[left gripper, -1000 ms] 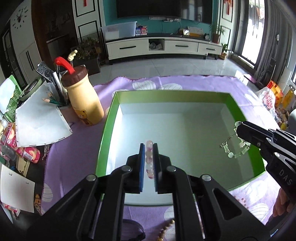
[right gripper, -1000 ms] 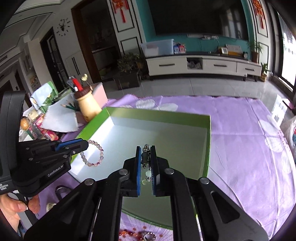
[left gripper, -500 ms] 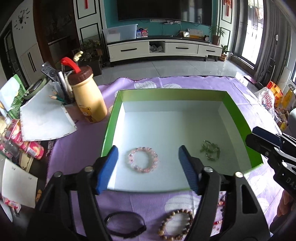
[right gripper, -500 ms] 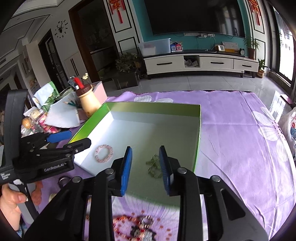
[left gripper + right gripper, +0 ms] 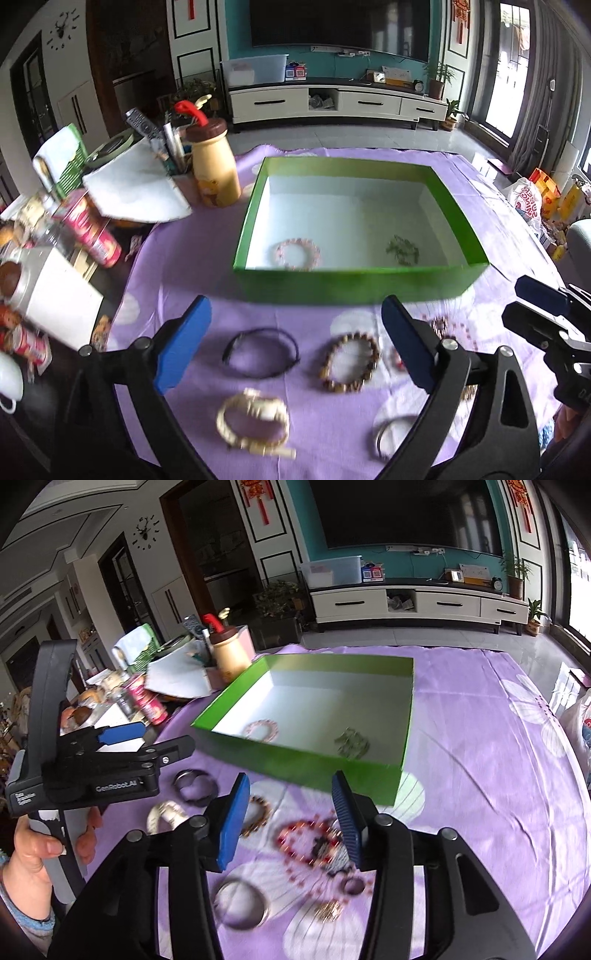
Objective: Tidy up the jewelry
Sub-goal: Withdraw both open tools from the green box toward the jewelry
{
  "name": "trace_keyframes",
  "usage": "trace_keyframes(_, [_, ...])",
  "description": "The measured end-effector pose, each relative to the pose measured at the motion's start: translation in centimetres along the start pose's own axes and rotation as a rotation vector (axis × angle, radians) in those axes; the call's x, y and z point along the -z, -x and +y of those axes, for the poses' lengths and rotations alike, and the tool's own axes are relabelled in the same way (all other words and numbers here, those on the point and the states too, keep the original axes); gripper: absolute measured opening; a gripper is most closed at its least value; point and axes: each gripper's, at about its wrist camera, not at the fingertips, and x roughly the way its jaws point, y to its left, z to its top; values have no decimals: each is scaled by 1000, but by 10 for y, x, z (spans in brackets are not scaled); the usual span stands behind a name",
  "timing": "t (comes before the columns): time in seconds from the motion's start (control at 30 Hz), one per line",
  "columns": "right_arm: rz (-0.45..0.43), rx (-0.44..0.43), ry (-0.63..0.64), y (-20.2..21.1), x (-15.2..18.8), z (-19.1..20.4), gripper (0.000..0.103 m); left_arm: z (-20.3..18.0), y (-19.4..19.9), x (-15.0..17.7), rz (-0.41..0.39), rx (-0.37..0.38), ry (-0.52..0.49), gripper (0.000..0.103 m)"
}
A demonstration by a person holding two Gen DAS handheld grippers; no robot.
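Left wrist view: a purple-clothed worktop [image 5: 192, 258] is being shown, with a green box [image 5: 354, 284] sitting on it. Inside the box, a pink bead bracelet [image 5: 297, 254] and a green bracelet [image 5: 402, 251] are lying apart. Loose bracelets are being left on the cloth before the box. Both left tongs [image 5: 295, 350] and right tongs [image 5: 291, 816] are being opened, with nothing gripped between them.

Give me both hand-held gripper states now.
Left hand-held gripper: jaws opening wide, nothing between them.
Right hand-held gripper: jaws opening, holding nothing.
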Motion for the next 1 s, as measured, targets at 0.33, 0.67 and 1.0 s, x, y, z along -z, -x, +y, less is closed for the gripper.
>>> trace_keyframes(0.33, [11,-34,33,31,25,35,47,10,38,35,-8,-10,14,95])
trace_keyframes(0.67, [33,-38,46,38,40,49,47,17,58,58,-11,-34,17,95])
trace_keyframes(1.0, [96,-33,37,29,63,52,47,31,54,84,28,-34,40,95])
